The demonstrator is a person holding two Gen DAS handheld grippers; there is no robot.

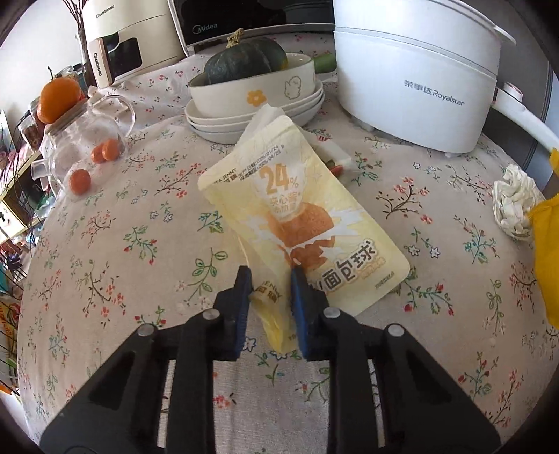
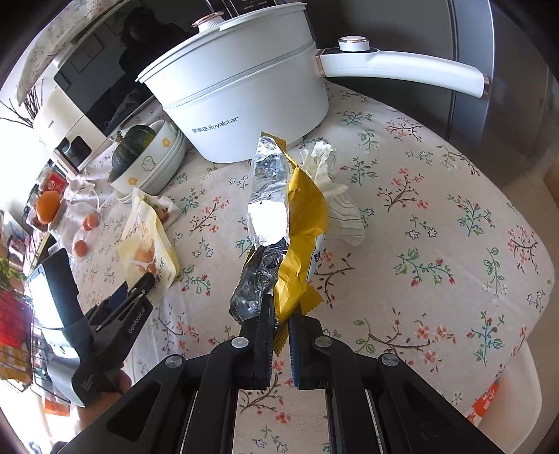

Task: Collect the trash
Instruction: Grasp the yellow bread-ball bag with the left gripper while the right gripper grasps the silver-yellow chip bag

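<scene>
My left gripper [image 1: 270, 276] is shut on the near corner of a pale yellow snack pouch [image 1: 300, 216], which tilts up off the floral tablecloth. The pouch also shows in the right wrist view [image 2: 148, 244], with the left gripper [image 2: 139, 283] at its lower end. My right gripper [image 2: 281, 309] is shut on a yellow foil-lined wrapper [image 2: 300, 223] and holds it upright above the table. A crumpled white tissue [image 2: 335, 199] lies behind the wrapper; it also shows in the left wrist view [image 1: 513, 202]. Another tissue [image 1: 262, 122] lies under the pouch's far end.
A white Royalstar pot [image 1: 412, 70] stands at the back right. A bowl with a dark squash [image 1: 251, 80] sits on stacked plates. A glass teapot [image 1: 87, 139] with small oranges lies at the left. An air fryer [image 1: 129, 38] and a microwave [image 1: 223, 21] stand behind.
</scene>
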